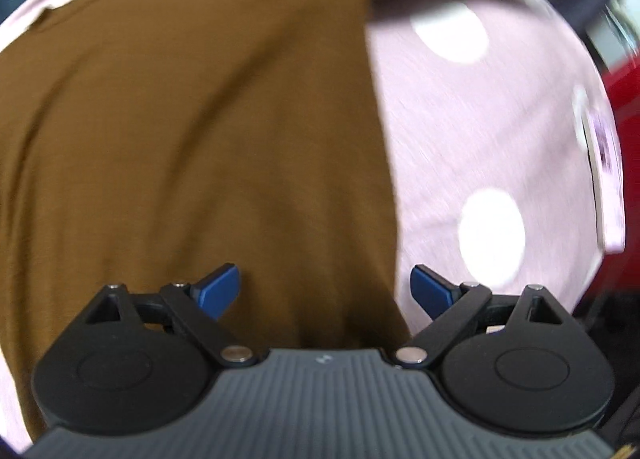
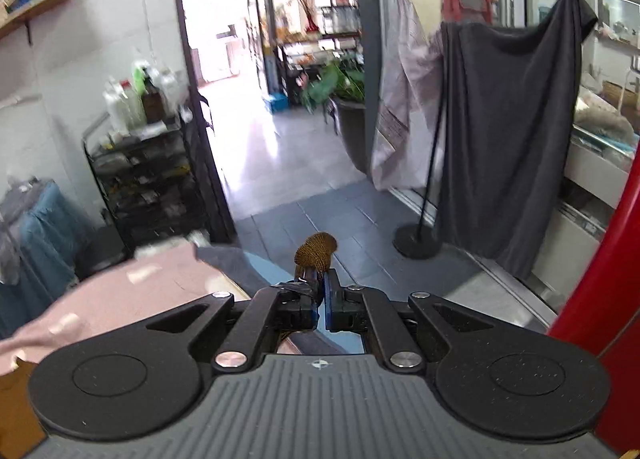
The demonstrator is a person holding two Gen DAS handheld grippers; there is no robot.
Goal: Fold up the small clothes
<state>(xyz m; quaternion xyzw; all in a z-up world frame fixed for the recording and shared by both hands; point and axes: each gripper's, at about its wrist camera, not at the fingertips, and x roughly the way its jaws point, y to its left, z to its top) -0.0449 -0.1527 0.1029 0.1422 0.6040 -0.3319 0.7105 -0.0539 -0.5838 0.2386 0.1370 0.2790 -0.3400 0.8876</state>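
Observation:
A brown garment (image 1: pixel 192 131) lies spread over a pink cloth with white dots (image 1: pixel 480 131) and fills most of the left wrist view. One strip of it stretches taut toward the upper right. My left gripper (image 1: pixel 325 293) hovers open just above the garment's right edge, its blue pads (image 1: pixel 222 289) wide apart with nothing between them. In the right wrist view my right gripper (image 2: pixel 321 287) is shut on a bunched fold of the brown garment (image 2: pixel 316 249), which sticks out past the blue pads. It is lifted above the table corner.
The pink-covered table (image 2: pixel 132 287) sits at the lower left of the right wrist view. Beyond it are a black shelf rack (image 2: pixel 148 179), an open doorway, a stand draped with dark cloth (image 2: pixel 508 139) and a red object (image 2: pixel 600 279) at the right.

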